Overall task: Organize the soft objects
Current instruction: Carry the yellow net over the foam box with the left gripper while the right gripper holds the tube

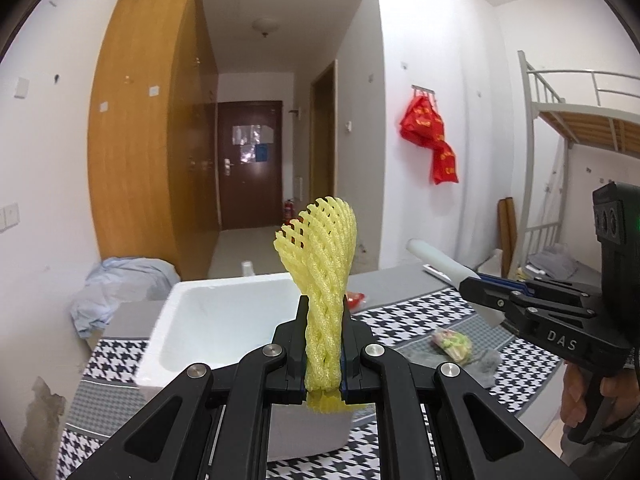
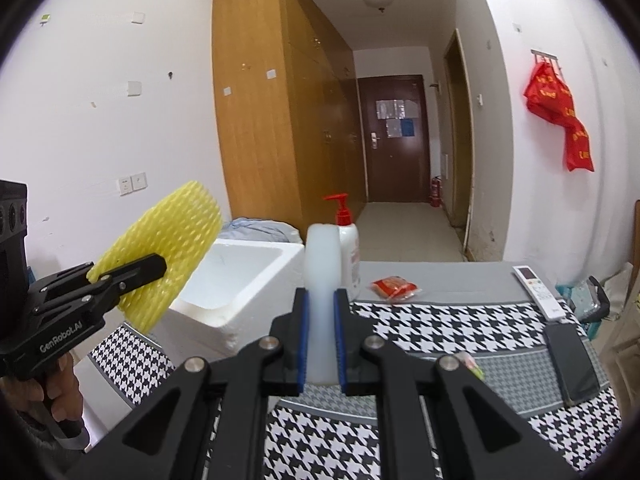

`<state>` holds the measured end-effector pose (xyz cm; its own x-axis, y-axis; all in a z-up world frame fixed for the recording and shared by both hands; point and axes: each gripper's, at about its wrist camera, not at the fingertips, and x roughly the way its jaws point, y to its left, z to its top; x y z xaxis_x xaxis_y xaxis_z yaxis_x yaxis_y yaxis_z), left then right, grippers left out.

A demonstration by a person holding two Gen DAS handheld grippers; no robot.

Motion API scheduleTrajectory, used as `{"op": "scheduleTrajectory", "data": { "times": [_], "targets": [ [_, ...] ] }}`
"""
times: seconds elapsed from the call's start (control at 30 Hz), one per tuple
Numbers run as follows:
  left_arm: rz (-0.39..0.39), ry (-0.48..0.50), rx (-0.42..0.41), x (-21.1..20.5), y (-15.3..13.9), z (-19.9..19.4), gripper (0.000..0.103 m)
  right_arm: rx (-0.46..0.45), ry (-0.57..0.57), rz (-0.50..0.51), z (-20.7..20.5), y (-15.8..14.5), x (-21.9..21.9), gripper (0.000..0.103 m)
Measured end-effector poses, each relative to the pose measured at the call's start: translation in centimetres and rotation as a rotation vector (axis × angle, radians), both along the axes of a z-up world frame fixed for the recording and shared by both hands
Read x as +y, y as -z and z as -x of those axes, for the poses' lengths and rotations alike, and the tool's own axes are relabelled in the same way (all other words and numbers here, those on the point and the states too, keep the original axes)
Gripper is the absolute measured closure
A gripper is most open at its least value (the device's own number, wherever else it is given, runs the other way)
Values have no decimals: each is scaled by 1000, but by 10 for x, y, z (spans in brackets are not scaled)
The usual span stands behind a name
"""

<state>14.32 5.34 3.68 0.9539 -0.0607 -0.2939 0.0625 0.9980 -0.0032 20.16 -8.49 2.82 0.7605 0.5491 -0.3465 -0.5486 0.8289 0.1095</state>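
I am holding the yellow foam net (image 1: 320,280) in my left tongs (image 1: 323,344), whose jaws are squeezing its lower part into a narrow bundle, nearly pressed together with the mesh pinched between the pads; its long axis is standing almost upright in the left wrist view, the free end fanning out above the jaws and leaning a little to the right, while a short tail is sticking out below them. In the right wrist view the same net (image 2: 160,256) is showing its broad face, angled up and to the right from the left tongs (image 2: 154,266). My right tongs (image 2: 322,336) are clamping a white foam piece (image 2: 322,300) between blue pads, drawn in tight on it; its long axis is running forward along the jaws and its rounded end is sticking out beyond the tips. From the left wrist view that piece (image 1: 438,258) is pointing up and to the left out of the right tongs (image 1: 472,286). Both loads are being held in the air above a bed covered in a houndstooth-patterned cover (image 2: 452,328). An open white foam box (image 1: 224,312) is sitting just beneath and beyond the yellow net. A pump bottle (image 2: 348,248) with a red top is standing just behind the white piece, and a red packet (image 2: 394,286), a remote control (image 2: 538,290) and a dark phone (image 2: 570,362) are lying farther right on the cover.
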Motion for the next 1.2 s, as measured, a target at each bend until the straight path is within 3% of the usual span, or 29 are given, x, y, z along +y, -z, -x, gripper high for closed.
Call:
{"op": "scheduleTrajectory", "data": {
  "times": [0.73,1.2],
  "targets": [
    [4,-142,14,34,-5,-5,92,-5,-172,3,-13,-4,51,89],
    [27,-131,42,50,0,-25,92,-8,-206,7,-22,-9,72,89]
  ]
}}
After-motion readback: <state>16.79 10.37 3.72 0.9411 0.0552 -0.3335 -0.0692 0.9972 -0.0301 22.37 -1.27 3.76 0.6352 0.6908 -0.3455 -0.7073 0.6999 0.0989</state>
